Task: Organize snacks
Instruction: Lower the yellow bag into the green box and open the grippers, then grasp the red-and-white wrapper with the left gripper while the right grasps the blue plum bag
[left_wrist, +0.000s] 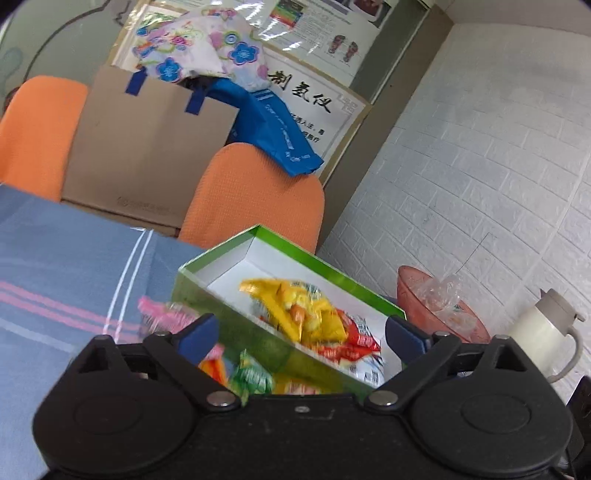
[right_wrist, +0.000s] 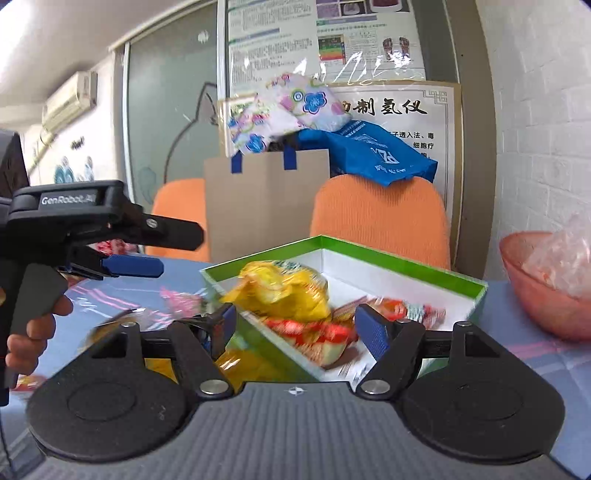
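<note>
A green box with a white inside (left_wrist: 314, 258) (right_wrist: 406, 264) stands on the blue striped tablecloth and holds yellow (left_wrist: 295, 306) (right_wrist: 280, 291) and red snack packets (left_wrist: 351, 343) (right_wrist: 306, 332). More packets lie outside its near-left wall: a pink one (left_wrist: 162, 314) (right_wrist: 181, 297), a green one (left_wrist: 251, 376) and orange-yellow ones (right_wrist: 243, 365). My left gripper (left_wrist: 301, 334) is open and empty, above the box's near wall; it also shows at the left of the right wrist view (right_wrist: 136, 266). My right gripper (right_wrist: 299, 326) is open and empty over the box's near corner.
A pink bowl (left_wrist: 436, 306) (right_wrist: 535, 288) with clear plastic stands right of the box, a white jug (left_wrist: 546, 328) beside it near the brick wall. Two orange chairs (left_wrist: 251, 195) (right_wrist: 376, 218) and a cardboard bag (left_wrist: 147, 147) (right_wrist: 266, 199) stand behind the table.
</note>
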